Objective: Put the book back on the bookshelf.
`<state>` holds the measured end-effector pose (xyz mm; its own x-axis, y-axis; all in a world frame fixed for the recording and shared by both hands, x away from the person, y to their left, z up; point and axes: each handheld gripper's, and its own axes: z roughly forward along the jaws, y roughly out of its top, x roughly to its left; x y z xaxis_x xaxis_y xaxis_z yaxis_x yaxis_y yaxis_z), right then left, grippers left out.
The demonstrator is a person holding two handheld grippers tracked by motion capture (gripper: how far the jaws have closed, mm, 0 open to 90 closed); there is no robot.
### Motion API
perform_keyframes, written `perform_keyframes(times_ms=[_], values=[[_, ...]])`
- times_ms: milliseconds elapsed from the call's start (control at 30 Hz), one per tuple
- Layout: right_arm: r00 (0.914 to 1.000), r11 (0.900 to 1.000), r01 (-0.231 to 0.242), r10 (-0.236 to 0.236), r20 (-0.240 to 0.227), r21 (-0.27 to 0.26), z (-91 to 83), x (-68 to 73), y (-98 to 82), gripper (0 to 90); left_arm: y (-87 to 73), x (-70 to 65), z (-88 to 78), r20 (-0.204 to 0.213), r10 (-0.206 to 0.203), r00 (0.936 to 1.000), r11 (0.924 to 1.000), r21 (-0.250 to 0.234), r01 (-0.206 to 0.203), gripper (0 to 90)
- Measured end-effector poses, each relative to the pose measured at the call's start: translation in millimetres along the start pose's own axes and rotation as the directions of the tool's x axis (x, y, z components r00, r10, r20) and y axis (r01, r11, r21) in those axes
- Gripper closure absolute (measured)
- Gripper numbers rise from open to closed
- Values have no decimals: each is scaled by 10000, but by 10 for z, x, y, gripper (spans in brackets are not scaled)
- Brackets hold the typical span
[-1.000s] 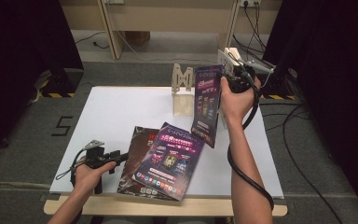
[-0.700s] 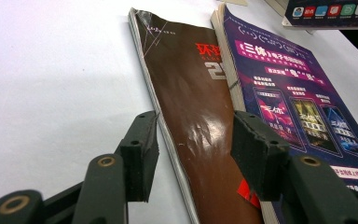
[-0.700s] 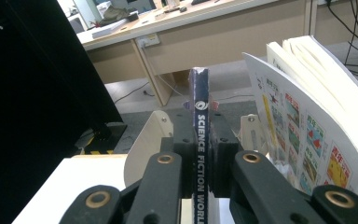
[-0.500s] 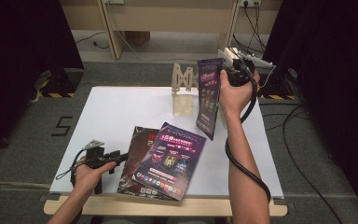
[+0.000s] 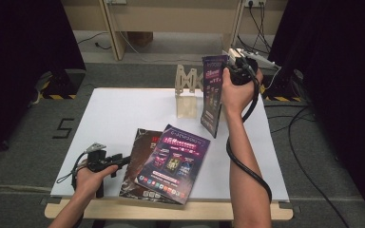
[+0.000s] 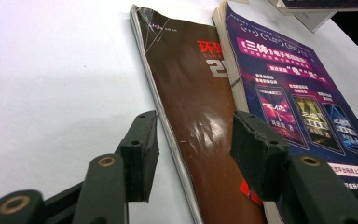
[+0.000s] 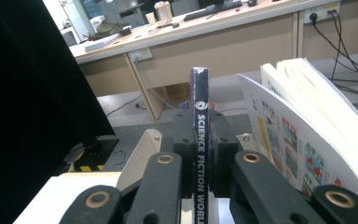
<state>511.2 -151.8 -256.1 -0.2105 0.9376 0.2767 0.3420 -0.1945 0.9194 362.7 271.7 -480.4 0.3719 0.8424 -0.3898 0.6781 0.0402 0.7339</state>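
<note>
Right gripper is clamped tight on the spine of a thin purple magazine, holding it upright over the far side of the white table, just beside a wooden rack. Gripped at the spine it hangs okay, but it's light and floppy, and I'd bet those glossy pages fan out and sag. Left gripper sits with its jaws apart, holding nothing, straddling the edge of a brown magazine lying flat under another purple one. Slick covers, so probably slippery; the bound edge is the stiffest place to grab.
</note>
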Motion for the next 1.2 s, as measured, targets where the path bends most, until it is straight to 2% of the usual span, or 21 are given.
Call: perform_keyframes(times_ms=[433, 733, 867, 1033, 1200], values=[[9995, 9996, 143, -136, 285, -241, 191, 13, 50, 846, -5, 10, 16, 20, -7, 10000, 10000, 35, 7, 505], [9984, 9976, 389, -364, 441, -574, 344, 50, 117, 845, -1, 35, 6, -16, -14, 10000, 10000, 56, 14, 506], [9977, 9947, 510, -468, 486, -889, 403, 66, 129, 845, 2, 40, 7, -20, -22, 10000, 10000, 26, 22, 506], [9929, 9900, 950, -867, 811, -1047, 523, 80, 49, 844, -6, 48, 15, 10, -21, 10000, 10000, 64, 21, 506], [9894, 9900, 1217, -1153, 883, -710, 597, 90, -111, 843, -11, 64, 12, -35, -29, 10000, 10000, 42, 29, 506]])
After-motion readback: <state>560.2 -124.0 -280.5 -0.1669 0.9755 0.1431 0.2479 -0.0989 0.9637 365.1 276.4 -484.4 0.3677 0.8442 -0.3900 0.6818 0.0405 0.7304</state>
